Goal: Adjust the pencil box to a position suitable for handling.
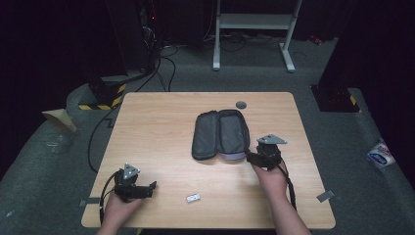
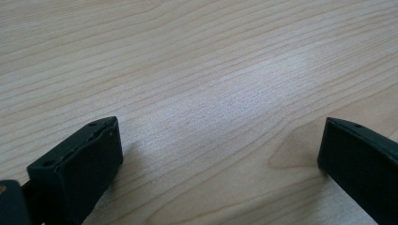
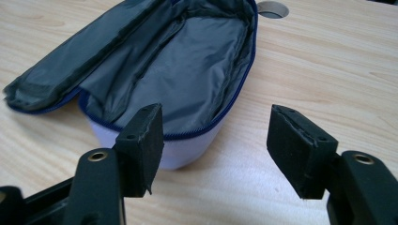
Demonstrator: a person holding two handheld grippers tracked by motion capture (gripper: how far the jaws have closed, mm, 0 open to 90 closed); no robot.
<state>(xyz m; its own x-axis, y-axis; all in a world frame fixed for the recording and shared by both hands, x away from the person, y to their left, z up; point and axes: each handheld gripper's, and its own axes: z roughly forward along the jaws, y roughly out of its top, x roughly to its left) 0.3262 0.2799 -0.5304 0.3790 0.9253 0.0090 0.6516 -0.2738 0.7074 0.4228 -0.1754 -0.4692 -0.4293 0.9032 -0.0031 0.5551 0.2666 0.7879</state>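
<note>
An open zip case (image 1: 220, 133) lies in the middle of the wooden table (image 1: 156, 127), its lid folded to the left, with grey lining, a blue zipper and a pale outer shell. My right gripper (image 1: 250, 157) sits at the case's near right corner. In the right gripper view the case (image 3: 187, 61) lies just beyond my right gripper (image 3: 216, 136), whose jaws stand apart and press on nothing. My left gripper (image 1: 150, 190) rests near the front left of the table. The left gripper view has my left gripper (image 2: 220, 140) wide open over bare wood.
A small white object (image 1: 193, 198) lies on the table between the two hands, near the front edge. A grey round cable port (image 1: 241, 105) sits behind the case. Beyond the table stand a white desk frame (image 1: 254, 22) and dark equipment with cables.
</note>
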